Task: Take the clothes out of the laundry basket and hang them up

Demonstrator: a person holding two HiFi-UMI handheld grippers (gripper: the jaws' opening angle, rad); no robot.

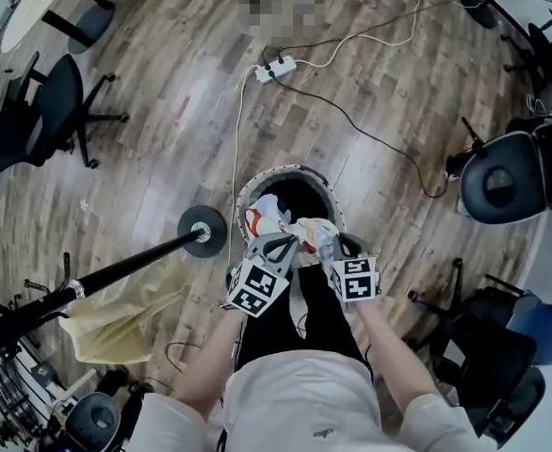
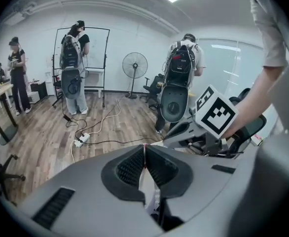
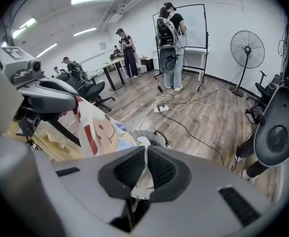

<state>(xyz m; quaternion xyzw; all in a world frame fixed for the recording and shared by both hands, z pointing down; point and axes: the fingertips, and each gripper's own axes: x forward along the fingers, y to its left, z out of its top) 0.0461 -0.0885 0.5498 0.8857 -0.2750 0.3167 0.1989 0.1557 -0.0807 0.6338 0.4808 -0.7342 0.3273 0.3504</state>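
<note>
garment pinched at both ends, above the basket

left hand-held gripper is clamped on a thin fold of the white garment. right hand-held gripper is likewise closed on its cloth, and the printed panel sags between them. the held edge runs left to right across the person's front, directly over the laundry basket, with more clothes inside. the black pole lies well off to the person's left, low, slanting away. the left hand is nearer it, so a swing leftward looks the likely move.
</note>
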